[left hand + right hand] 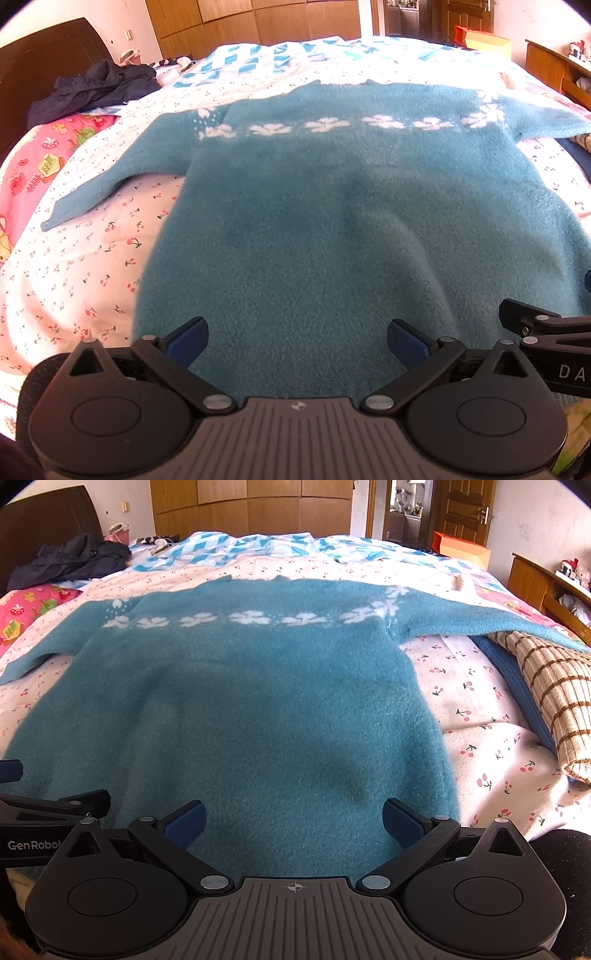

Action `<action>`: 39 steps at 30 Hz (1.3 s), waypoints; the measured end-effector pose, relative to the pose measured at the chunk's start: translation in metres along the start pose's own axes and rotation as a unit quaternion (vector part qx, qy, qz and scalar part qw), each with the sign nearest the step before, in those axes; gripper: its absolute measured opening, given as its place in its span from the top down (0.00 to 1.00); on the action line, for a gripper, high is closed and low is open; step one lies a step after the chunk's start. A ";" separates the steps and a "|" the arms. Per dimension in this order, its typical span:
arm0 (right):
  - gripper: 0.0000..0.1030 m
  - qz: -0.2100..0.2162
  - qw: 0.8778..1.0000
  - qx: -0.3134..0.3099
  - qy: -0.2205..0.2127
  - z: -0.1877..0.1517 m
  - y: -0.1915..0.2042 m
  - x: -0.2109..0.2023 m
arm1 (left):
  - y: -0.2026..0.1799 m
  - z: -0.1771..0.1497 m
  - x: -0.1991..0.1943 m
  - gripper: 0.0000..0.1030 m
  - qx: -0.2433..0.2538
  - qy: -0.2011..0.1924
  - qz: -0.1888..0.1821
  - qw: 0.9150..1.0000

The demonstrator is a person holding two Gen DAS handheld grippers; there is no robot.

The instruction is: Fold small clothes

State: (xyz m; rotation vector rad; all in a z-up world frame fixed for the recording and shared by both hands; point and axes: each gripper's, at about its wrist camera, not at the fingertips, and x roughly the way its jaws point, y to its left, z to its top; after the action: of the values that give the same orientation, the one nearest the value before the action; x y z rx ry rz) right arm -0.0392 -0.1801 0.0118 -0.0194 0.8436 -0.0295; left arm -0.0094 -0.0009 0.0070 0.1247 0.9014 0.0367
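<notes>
Blue sweater [236, 709] flat on bed [491, 731]; checked cloth [554, 686] under its right sleeve; both tools [297, 341] [293, 821] wide open, empty.

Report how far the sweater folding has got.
Done: the teal sweater lies spread flat on the cherry-print sheet, both sleeves out to the sides. In hand: nothing; the left gripper and right gripper are both open above the hem. Left: every fold, sleeves and body alike. A checked garment at the right also lies on the bed.
</notes>
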 end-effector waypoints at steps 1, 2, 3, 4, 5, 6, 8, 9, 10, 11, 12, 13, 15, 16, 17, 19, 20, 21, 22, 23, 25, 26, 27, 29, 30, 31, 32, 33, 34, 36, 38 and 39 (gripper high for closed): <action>0.01 0.000 1.000 -0.001 -0.001 0.000 0.000 0.000 | -0.002 -0.001 -0.001 0.00 0.001 -0.002 0.003 1.000; 0.01 0.001 1.000 -0.001 -0.001 0.000 0.000 0.000 | -0.003 0.000 -0.002 0.00 0.002 -0.003 0.005 1.000; 0.01 0.001 1.000 -0.001 -0.001 0.000 0.000 0.000 | -0.003 0.000 -0.002 0.00 0.003 -0.004 0.006 1.000; 0.01 0.001 1.000 0.000 -0.001 0.000 0.000 0.000 | -0.005 0.000 -0.002 0.00 0.003 -0.004 0.007 1.000; 0.01 0.001 1.000 0.000 -0.001 0.000 0.000 0.000 | -0.005 0.001 -0.002 0.00 0.003 -0.004 0.008 1.000; 0.01 0.001 1.000 0.000 -0.001 0.000 0.000 0.000 | -0.005 0.000 -0.003 0.00 0.004 -0.005 0.009 1.000; 0.01 0.001 1.000 0.000 -0.002 0.000 0.000 -0.001 | -0.005 0.001 -0.003 0.00 0.004 -0.005 0.010 1.000; 0.01 0.001 1.000 0.000 -0.002 0.000 0.001 -0.001 | -0.005 0.001 -0.004 0.00 0.005 -0.007 0.011 1.000; 0.01 0.002 1.000 0.000 -0.003 0.000 0.001 -0.001 | -0.005 0.001 -0.004 0.00 0.005 -0.009 0.012 1.000; 0.01 0.002 1.000 0.000 -0.003 0.000 0.001 -0.001 | -0.005 0.001 -0.005 0.00 0.006 -0.010 0.013 1.000; 0.01 0.002 1.000 0.000 -0.004 0.000 0.001 -0.002 | -0.005 0.001 -0.005 0.00 0.006 -0.011 0.014 1.000; 0.01 0.004 1.000 0.000 -0.004 0.000 0.001 -0.002 | -0.004 0.001 -0.006 0.00 0.008 -0.013 0.017 1.000; 0.01 0.008 1.000 -0.001 -0.004 0.001 0.002 -0.001 | -0.003 0.001 -0.008 0.00 0.011 -0.017 0.025 0.999; 0.01 0.010 1.000 -0.002 -0.005 0.001 0.003 -0.001 | -0.001 0.001 -0.010 0.00 0.009 -0.021 0.028 0.999; 0.01 0.012 1.000 -0.004 -0.005 0.001 0.005 -0.001 | 0.000 0.001 -0.011 0.00 0.005 -0.023 0.029 0.999; 0.01 0.016 1.000 -0.009 -0.007 0.000 0.006 -0.003 | 0.003 0.001 -0.014 0.00 -0.004 -0.027 0.023 0.999; 0.01 0.016 1.000 -0.011 -0.010 -0.001 0.007 -0.004 | 0.003 0.001 -0.014 0.00 -0.004 -0.030 0.024 0.999; 0.01 0.016 1.000 -0.012 -0.013 0.000 0.008 -0.005 | 0.003 0.001 -0.015 0.00 -0.004 -0.033 0.024 0.999; 0.01 0.016 1.000 -0.011 -0.015 0.000 0.007 -0.005 | 0.003 0.001 -0.016 0.00 -0.003 -0.034 0.024 0.999; 0.01 0.016 1.000 -0.010 -0.015 0.000 0.007 -0.005 | 0.003 0.001 -0.016 0.00 -0.004 -0.034 0.024 0.999; 0.01 0.018 1.000 -0.008 -0.015 0.000 0.007 -0.005 | 0.004 0.001 -0.015 0.00 -0.006 -0.032 0.022 0.999; 0.01 0.018 1.000 -0.009 -0.015 0.000 0.007 -0.005 | 0.004 0.001 -0.015 0.00 -0.007 -0.031 0.021 0.999; 0.01 0.018 1.000 -0.010 -0.015 0.000 0.008 -0.005 | 0.004 0.001 -0.014 0.00 -0.009 -0.030 0.020 0.999; 0.01 0.019 1.000 -0.010 -0.015 0.000 0.007 -0.005 | 0.006 0.001 -0.014 0.00 -0.012 -0.030 0.019 0.999; 0.02 0.020 1.000 -0.011 -0.015 0.000 0.008 -0.005 | 0.006 0.001 -0.014 0.00 -0.013 -0.030 0.019 0.999; 0.02 0.021 1.000 -0.011 -0.016 0.000 0.008 -0.005 | 0.007 0.000 -0.015 0.00 -0.015 -0.031 0.018 0.999; 0.03 0.023 1.000 -0.011 -0.017 0.000 0.008 -0.006 | 0.007 0.000 -0.015 0.00 -0.016 -0.031 0.018 0.999; 0.03 0.026 0.999 -0.011 -0.017 0.000 0.008 -0.006 | 0.008 0.000 -0.015 0.00 -0.017 -0.032 0.017 0.999; 0.04 0.029 0.999 -0.010 -0.018 -0.001 0.008 -0.006 | 0.007 0.000 -0.016 0.00 -0.018 -0.032 0.017 0.999; 0.04 0.030 0.999 -0.009 -0.018 -0.001 0.008 -0.006 | 0.007 0.000 -0.017 0.00 -0.019 -0.034 0.016 0.999; 0.04 0.030 0.999 -0.008 -0.017 -0.001 0.007 -0.006 | 0.008 -0.001 -0.017 0.00 -0.020 -0.034 0.014 0.999; 0.04 0.030 0.999 -0.008 -0.017 -0.001 0.007 -0.006 | 0.008 -0.001 -0.018 0.00 -0.021 -0.035 0.014 0.999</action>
State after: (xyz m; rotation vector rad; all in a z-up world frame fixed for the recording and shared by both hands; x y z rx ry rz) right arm -0.0438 -0.1726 0.0159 -0.0090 0.8097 0.0346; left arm -0.0210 0.0056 0.0212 0.0988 0.8291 0.0768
